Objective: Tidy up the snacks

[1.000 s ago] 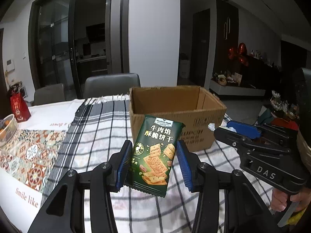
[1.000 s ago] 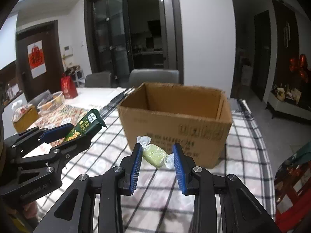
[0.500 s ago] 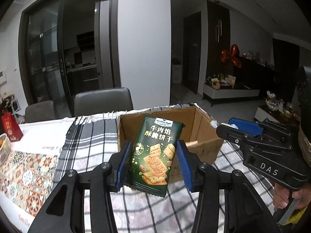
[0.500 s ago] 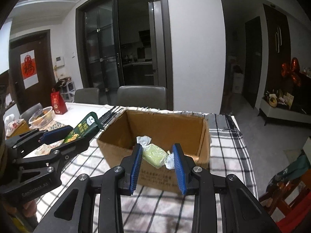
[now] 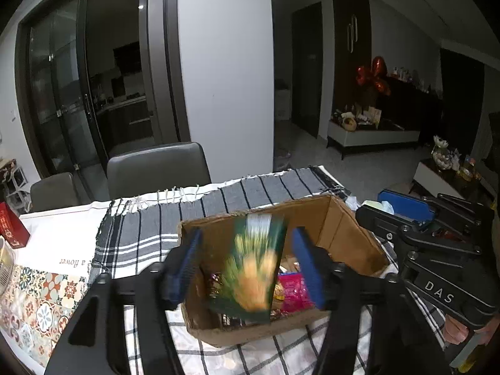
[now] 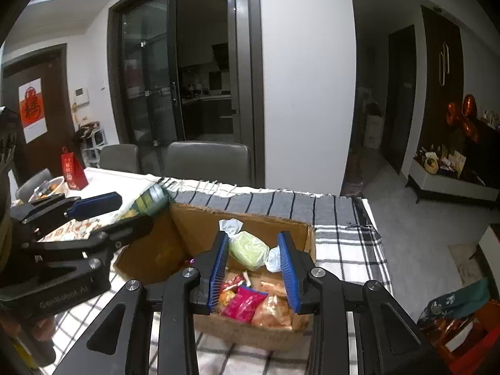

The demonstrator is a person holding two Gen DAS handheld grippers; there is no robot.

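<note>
Left wrist view looks down over the open cardboard box [image 5: 350, 228], which sits on a grey-and-white checked cloth [image 5: 150, 228] covering the table. Between the blue pads of the left gripper [image 5: 247, 268] hangs a green cracker packet [image 5: 250, 268], heavily blurred; clear gaps show on both sides of it, so the pads no longer press on it and the jaws are opening. It sits directly above the box interior, where a pink wrapper [image 5: 292, 287] and other small snacks lie on the bottom.

At the right edge of that view the right gripper's black body enters, with a person's fingers below it.

From the right wrist view, the right gripper [image 6: 253, 262] is also poised above the box [image 6: 237, 218] — its jaws are fairly narrow and just beginning to open. A pale green wrapped candy [image 6: 248, 250] is between the pads; its body rests against the left pad and its twisted end reaches the right one. Below it lie a pink packet [image 6: 245, 301] and orange-toned snacks [image 6: 272, 307]. The left gripper [image 6: 125, 209] shows at the left with the green packet [image 6: 150, 201] at its tips, over the box's near corner.
</note>
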